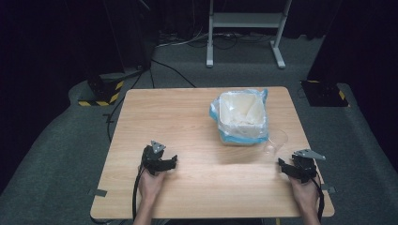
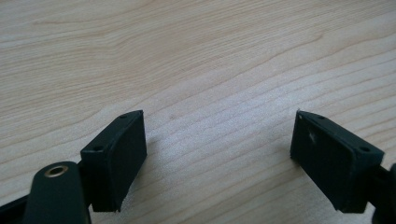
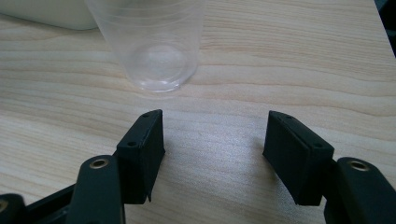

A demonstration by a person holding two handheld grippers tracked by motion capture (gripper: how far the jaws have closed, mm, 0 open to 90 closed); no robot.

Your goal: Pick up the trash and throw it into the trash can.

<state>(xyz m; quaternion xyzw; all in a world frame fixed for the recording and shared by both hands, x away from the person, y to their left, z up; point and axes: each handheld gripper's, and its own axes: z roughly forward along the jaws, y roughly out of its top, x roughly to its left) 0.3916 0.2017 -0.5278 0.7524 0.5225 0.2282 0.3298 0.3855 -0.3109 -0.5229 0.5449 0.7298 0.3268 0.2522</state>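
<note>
Cup top is cut off in the right gripper view; rim not visible there. In the high view the clear plastic cup [image 1: 275,141] is faint, hard to make out against the wooden table [image 1: 197,122]. A white edge at the top left of the right gripper view is cropped, most likely the bin base, can't confirm.

Left gripper [image 1: 164,164] sits at about 7 o'clock on the table, held by the left hand [image 1: 150,183], jaws pointing toward 3 o'clock. Left gripper view: jaws spread wide, nothing between them, bare wood grain beneath.

Right gripper [image 1: 287,168] sits at about 4 o'clock near the right edge, held by the right hand [image 1: 304,194]. Right gripper view: jaws apart, nothing clamped.

The cup stands upright at roughly 11 o'clock from the right gripper, near but apart from the jaw tips, not between them. In the right gripper view the cup [image 3: 149,42] is ahead and slightly left of the jaw gap, base on the table.

White bin lined with a blue-edged plastic bag [image 1: 240,117] stands at about 1 o'clock on the table, just beside the cup. Whether the bin and cup touch, can't tell.
</note>
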